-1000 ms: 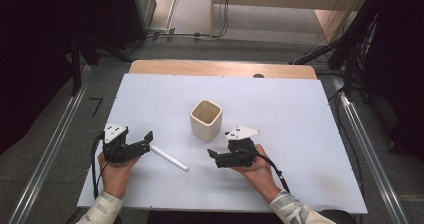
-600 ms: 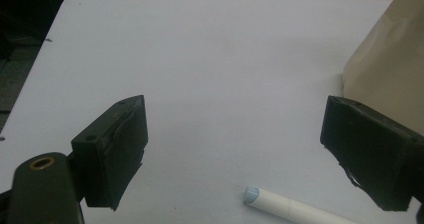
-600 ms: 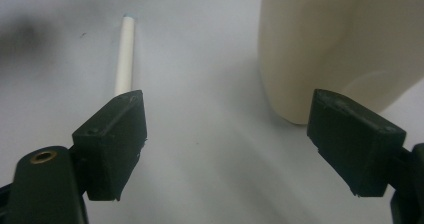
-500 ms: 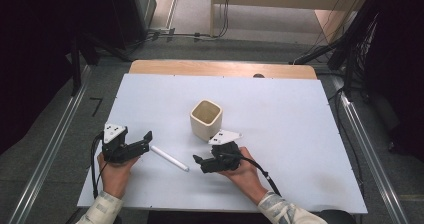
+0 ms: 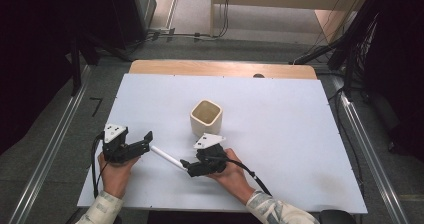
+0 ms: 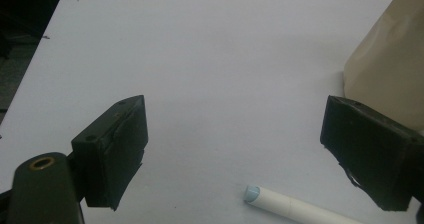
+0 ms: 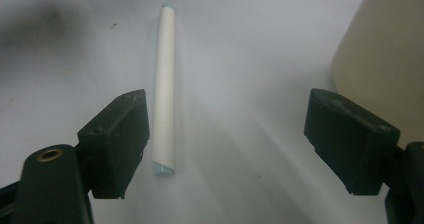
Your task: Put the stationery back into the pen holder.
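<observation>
A thin white tube (image 5: 167, 157) lies flat on the white table top (image 5: 280, 129), between my two hands. My right gripper (image 5: 188, 165) is open at the tube's near end; in the right gripper view the tube (image 7: 165, 89) lies between the jaws, close to the left one, untouched. My left gripper (image 5: 146, 139) is open just beyond the tube's other end, whose pale blue tip (image 6: 251, 193) sits low between its jaws. A cream square cup (image 5: 206, 117) stands upright behind the tube, and it shows at the right edge of both gripper views (image 6: 390, 64) (image 7: 385, 49).
The white top rests on a wooden table whose far edge (image 5: 220, 69) shows. Metal rails (image 5: 55, 144) run along the floor on both sides. Cables and dark equipment (image 5: 360, 39) stand beyond the table.
My right gripper has slid left across the table, from beside the cup to the tube's near end. The left gripper and the tube have stayed put.
</observation>
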`<state>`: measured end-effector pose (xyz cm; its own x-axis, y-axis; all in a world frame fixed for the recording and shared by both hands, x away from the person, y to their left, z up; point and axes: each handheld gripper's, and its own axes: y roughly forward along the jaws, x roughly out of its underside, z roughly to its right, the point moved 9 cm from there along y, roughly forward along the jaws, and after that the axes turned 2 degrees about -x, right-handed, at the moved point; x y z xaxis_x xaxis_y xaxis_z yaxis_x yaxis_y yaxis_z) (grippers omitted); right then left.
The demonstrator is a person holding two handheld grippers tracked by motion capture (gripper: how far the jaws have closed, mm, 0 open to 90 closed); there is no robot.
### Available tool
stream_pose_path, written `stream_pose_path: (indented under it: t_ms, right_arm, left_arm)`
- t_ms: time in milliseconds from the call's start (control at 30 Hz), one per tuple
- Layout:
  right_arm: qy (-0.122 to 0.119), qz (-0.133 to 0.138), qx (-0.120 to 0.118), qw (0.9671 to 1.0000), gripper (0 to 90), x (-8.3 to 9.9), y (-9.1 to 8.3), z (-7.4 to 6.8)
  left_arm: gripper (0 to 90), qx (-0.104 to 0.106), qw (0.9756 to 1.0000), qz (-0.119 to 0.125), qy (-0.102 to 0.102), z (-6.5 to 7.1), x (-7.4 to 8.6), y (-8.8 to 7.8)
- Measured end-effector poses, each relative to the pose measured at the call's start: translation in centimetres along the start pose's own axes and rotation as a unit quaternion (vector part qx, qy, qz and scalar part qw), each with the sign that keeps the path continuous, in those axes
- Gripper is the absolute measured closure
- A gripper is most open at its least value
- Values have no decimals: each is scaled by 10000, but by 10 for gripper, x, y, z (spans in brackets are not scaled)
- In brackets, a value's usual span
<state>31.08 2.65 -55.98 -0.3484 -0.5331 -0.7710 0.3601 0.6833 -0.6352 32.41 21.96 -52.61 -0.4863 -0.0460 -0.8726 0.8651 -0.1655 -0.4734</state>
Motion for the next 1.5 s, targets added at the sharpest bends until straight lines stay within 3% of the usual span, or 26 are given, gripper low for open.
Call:
stream_pose_path:
  t_ms: [267,567,767,867,933,1000,1200,1500]
  right_arm:
    - [-54,29,-75,10000,198,-8,18,-13]
    - [-385,-60,-56,9992,237,-19,42,-32]
    - [-415,-115,-33,9991,299,-24,54,-34]
    - [-588,-172,18,9981,326,-25,59,-33]
    - [-458,-180,24,9988,356,-26,63,-34]
    - [-524,-169,24,9985,384,-26,66,-32]
    - [-398,-198,-16,9990,473,-27,70,-32]
    - [-543,-299,-92,9980,563,-29,76,-37]
  left_arm:
    - [124,-17,10000,-18,11,0,1,1]
    - [125,-6,10000,-27,10,-1,1,0]
    - [125,14,10000,-25,12,-1,1,1]
    - [125,23,10000,-19,21,0,1,1]
    - [125,20,10000,-22,24,0,1,1]
    - [126,22,10000,-23,14,-1,1,1]
    - [129,34,10000,-33,18,0,2,1]
    - [130,22,10000,-41,23,0,2,2]
